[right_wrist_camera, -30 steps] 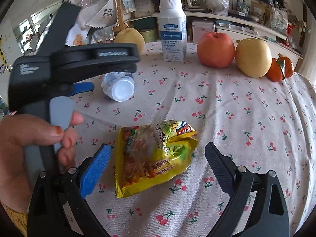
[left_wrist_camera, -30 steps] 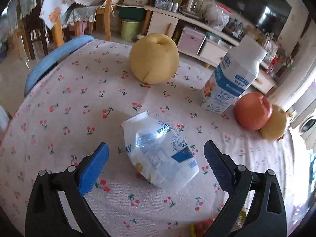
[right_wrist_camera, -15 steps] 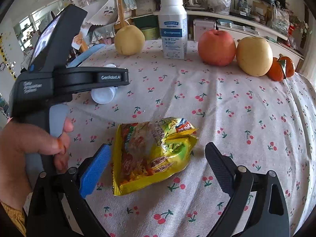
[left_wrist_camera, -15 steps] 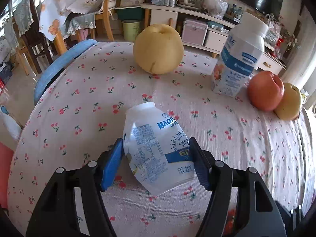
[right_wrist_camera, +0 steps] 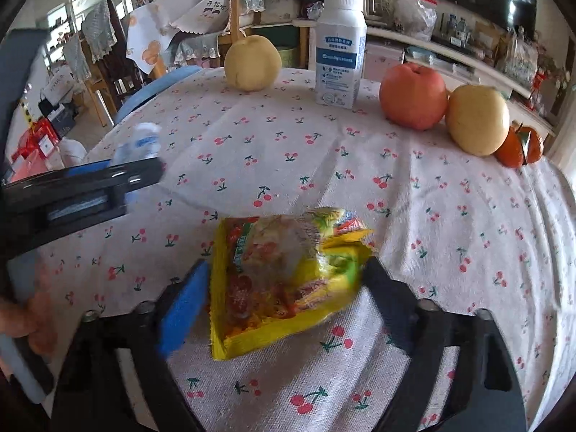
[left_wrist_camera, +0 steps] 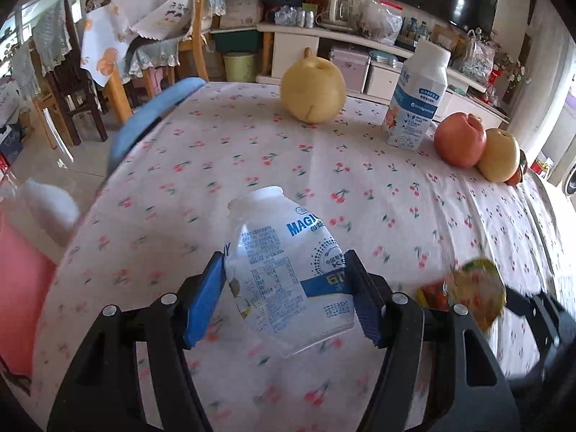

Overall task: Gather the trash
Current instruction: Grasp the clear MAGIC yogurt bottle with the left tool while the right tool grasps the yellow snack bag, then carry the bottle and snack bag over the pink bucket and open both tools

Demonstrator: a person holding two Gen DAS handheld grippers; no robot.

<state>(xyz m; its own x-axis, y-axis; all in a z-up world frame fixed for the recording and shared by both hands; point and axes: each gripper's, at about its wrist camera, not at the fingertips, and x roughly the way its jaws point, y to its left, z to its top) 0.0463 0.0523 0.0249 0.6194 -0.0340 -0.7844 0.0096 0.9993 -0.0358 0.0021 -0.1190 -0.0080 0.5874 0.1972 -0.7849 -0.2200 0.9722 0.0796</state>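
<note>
The left gripper [left_wrist_camera: 284, 288] has its two jaws pinched onto the sides of an empty plastic drink bottle [left_wrist_camera: 284, 270], white with blue print. The bottle sits squarely between the blue pads, its open neck pointing away from the jaws, and it looks lifted clear of the cherry-print tablecloth [left_wrist_camera: 360, 165]. Beyond the jaws and slightly to their right stands a yellow pear [left_wrist_camera: 312, 91]; further right is an upright milk bottle [left_wrist_camera: 417, 100], then a red apple [left_wrist_camera: 460, 140] touching a second yellow pear [left_wrist_camera: 498, 156]. Off to the right of the jaws, low and blurred, the yellow snack wrapper [left_wrist_camera: 475, 288] shows.

The right gripper [right_wrist_camera: 284, 280] has that crumpled yellow snack wrapper [right_wrist_camera: 284, 273] between its jaws. The blue pad on the left sits against the wrapper's edge and the dark finger on the right meets its other side, so the jaws appear closed onto it, though the motion blur leaves the firmness of the pinch unclear. Whether the wrapper is off the cloth I cannot tell. Ahead of these jaws stand the pear [right_wrist_camera: 252, 63], the milk bottle [right_wrist_camera: 340, 50], the apple [right_wrist_camera: 413, 95] and the other pear [right_wrist_camera: 478, 118], with persimmons [right_wrist_camera: 520, 145] just beside it. To the left of the jaws the other tool's black frame crosses the view, the drink bottle [right_wrist_camera: 138, 142] poking out past it.
</note>
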